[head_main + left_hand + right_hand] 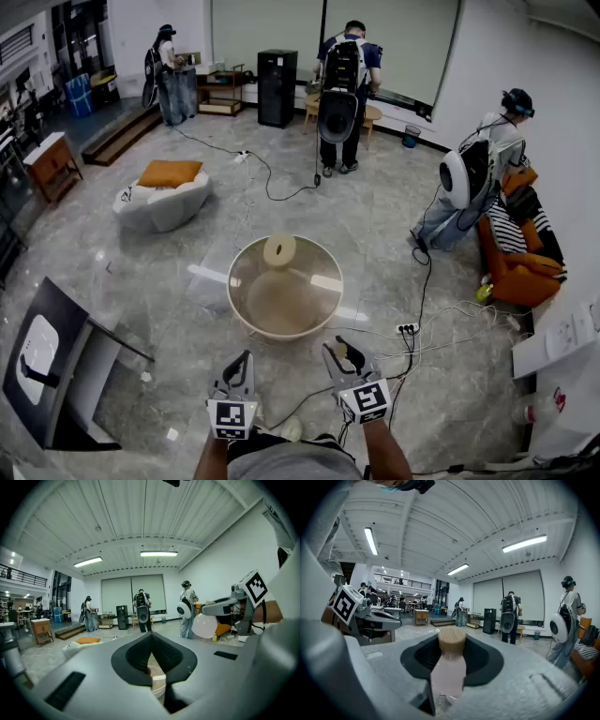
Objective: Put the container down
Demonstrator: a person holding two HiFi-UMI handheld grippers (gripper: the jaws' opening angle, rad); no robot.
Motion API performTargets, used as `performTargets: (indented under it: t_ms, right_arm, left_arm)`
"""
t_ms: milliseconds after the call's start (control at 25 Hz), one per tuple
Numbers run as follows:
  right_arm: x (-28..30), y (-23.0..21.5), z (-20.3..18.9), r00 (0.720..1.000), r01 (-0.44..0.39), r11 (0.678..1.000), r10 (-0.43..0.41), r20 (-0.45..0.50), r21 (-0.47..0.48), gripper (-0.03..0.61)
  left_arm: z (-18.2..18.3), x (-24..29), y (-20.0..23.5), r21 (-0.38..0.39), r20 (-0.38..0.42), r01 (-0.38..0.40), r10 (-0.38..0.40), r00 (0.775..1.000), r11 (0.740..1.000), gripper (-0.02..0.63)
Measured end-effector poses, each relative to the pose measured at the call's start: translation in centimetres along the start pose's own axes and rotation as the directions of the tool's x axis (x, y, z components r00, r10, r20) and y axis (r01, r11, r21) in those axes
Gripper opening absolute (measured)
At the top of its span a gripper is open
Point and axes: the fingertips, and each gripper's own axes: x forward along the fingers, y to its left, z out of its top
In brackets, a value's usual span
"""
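The right claw [340, 350] is clamped on the container [448, 674], cap pointing towards the round surface [281, 309] just ahead. It looks slightly nearer than the left claw [151, 638], which is closed and empty.

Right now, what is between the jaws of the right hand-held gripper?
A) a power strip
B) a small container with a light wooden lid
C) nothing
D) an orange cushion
B: in the right gripper view, the right hand-held gripper is closed on the container, with its wooden lid on top.
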Motion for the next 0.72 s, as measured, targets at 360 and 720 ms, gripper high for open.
performTargets:
  t_ms: [360,720]
  right_arm:
    - [0.0,-0.5,0.4,1.000,0.000,1.000,0.000,0.015,0.003,0.129]
    - [0.6,-2.4,0.7,1.000,0.011,1.000,-0.011,0.017,0.004,0.129]
  left_arm:
    - [0.3,0.4,-0.1,0.010,0.005,0.002,-0.002,1.000,1.000,0.014]
    - [1.0,2.3,-0.5,0.005,0.012,0.005,-0.005,1.000,1.000,0.014]
